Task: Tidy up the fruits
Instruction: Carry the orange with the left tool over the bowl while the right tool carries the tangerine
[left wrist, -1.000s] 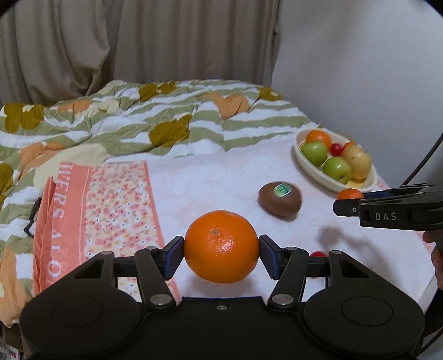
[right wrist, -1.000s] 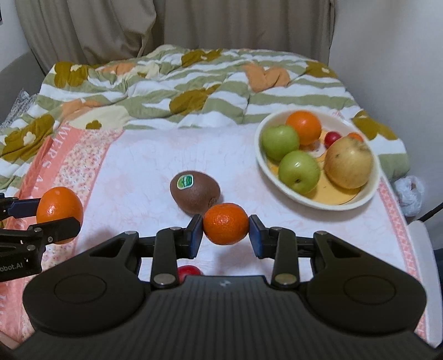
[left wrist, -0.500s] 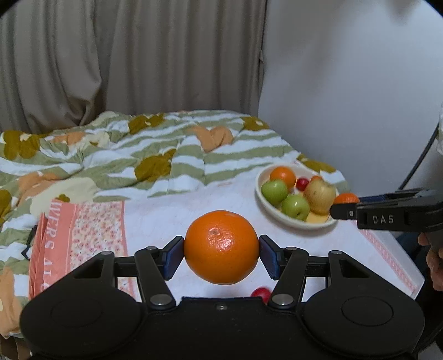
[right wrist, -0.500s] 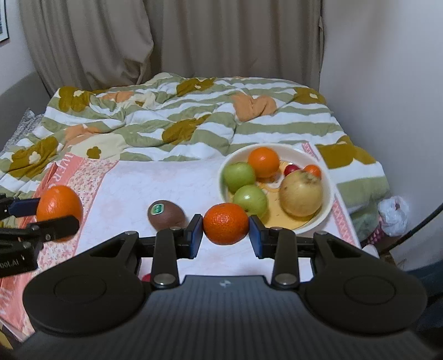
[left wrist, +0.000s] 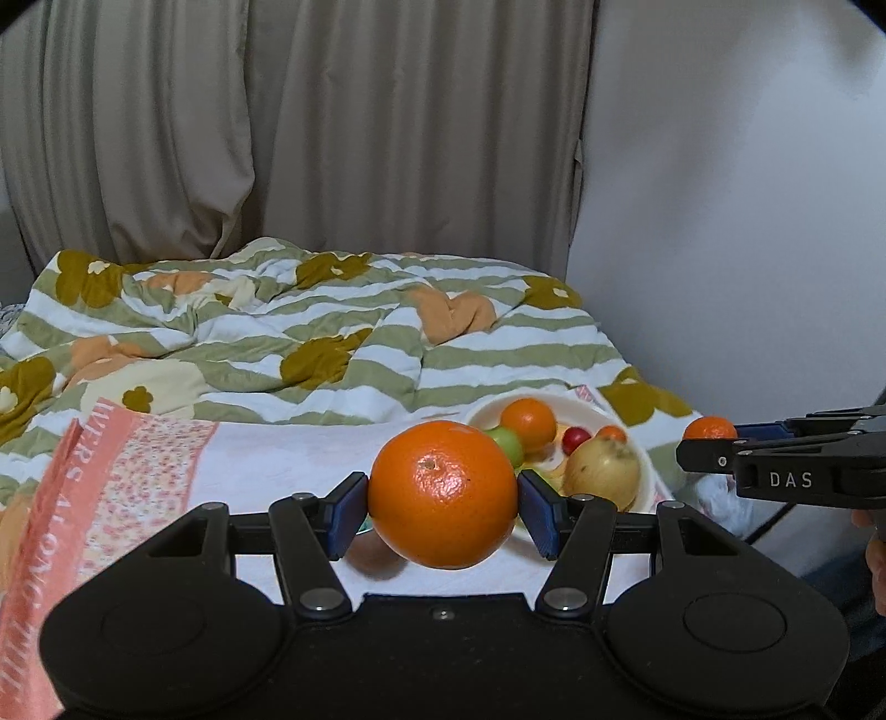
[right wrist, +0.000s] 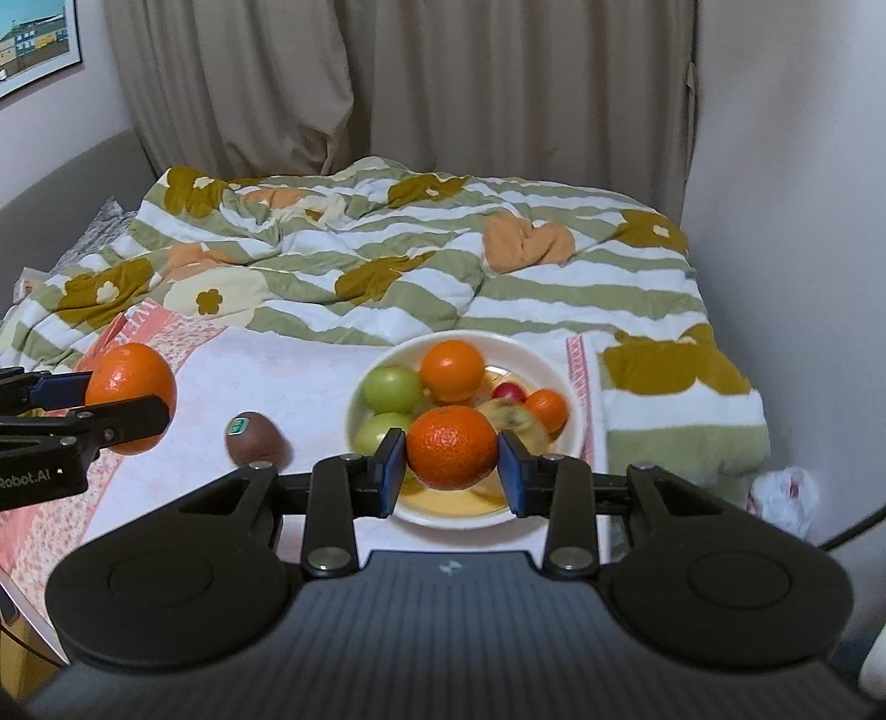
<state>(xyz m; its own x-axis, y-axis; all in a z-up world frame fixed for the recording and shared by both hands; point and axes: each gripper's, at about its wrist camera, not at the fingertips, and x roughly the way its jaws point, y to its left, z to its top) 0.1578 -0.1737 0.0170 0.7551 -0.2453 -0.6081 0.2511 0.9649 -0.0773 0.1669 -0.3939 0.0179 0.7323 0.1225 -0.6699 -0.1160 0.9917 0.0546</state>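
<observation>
The right gripper (right wrist: 451,462) holds a mandarin (right wrist: 451,446) in its jaws, above the near part of the bowl (right wrist: 576,421), so it is nearer. The left gripper (left wrist: 443,507) holds a large orange (left wrist: 443,493), left of the bowl. A kiwi (right wrist: 255,437) lies on the bed between them.

A home bedroom: a bed (right wrist: 310,382) spread with a rumpled green-striped flowered duvet (right wrist: 421,260), beige curtains (right wrist: 387,88) hanging behind it, a framed picture (right wrist: 33,44) on the wall, and a bowl (right wrist: 573,387) of fruit on the bedding.
</observation>
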